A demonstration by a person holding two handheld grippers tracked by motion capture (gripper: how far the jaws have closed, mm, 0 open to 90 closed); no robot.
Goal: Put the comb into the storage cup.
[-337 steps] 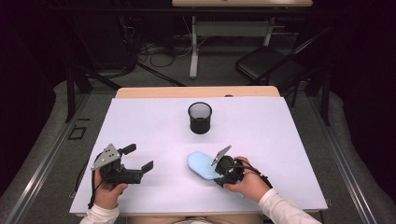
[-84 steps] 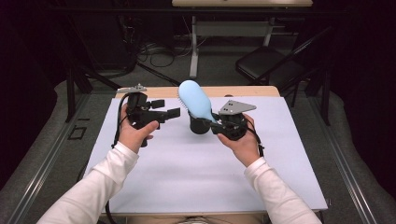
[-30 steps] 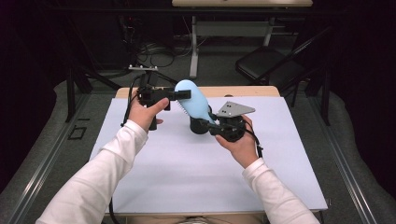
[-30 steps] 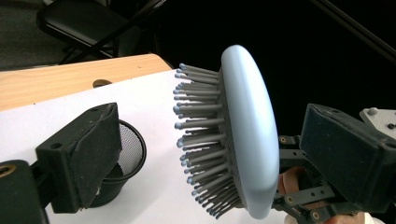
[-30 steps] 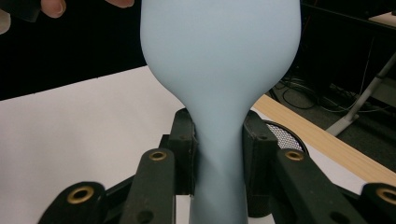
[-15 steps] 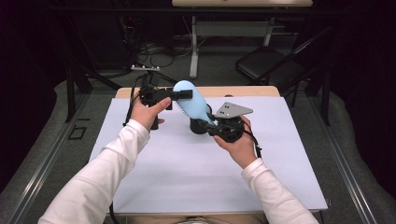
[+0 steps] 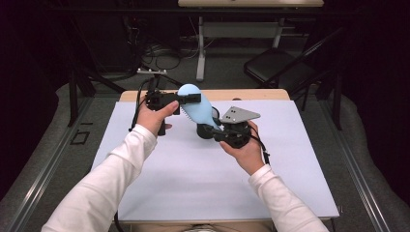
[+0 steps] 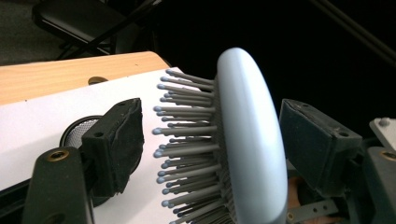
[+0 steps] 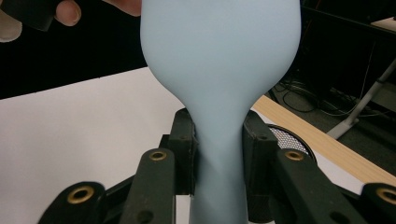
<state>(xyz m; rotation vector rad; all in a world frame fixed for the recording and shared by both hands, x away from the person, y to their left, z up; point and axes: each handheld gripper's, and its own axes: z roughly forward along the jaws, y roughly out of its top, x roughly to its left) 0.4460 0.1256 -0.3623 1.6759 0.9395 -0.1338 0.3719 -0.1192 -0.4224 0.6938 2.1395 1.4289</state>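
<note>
A light blue hairbrush [image 7: 196, 108] is held in the air at the far middle of the table. My right gripper [image 7: 212, 128] is shut on its handle, and in the right gripper view the pads [image 9: 184, 140] press the narrow neck from both sides of the gripper [image 9: 219, 140]. My left gripper [image 7: 186, 99] straddles the brush head [image 8: 252, 140]. Its jaws have just been closing. A small gap remains between the bristle tips and the left pad [image 8: 119, 144], so the left gripper [image 8: 212, 107] is open.
A black mesh cup [image 7: 204, 131] stands on the white sheet [image 7: 193, 183] under the brush, and its rim [image 8: 81, 128] shows past the left pad. The wooden table edge [image 7: 261, 94] lies beyond. A black chair [image 7: 275, 67] and cables are on the floor behind.
The brush, once flat near the table's front, has been lifted over the cup by the right gripper. The left gripper came across to its head. Both hands have held still over the last second.
</note>
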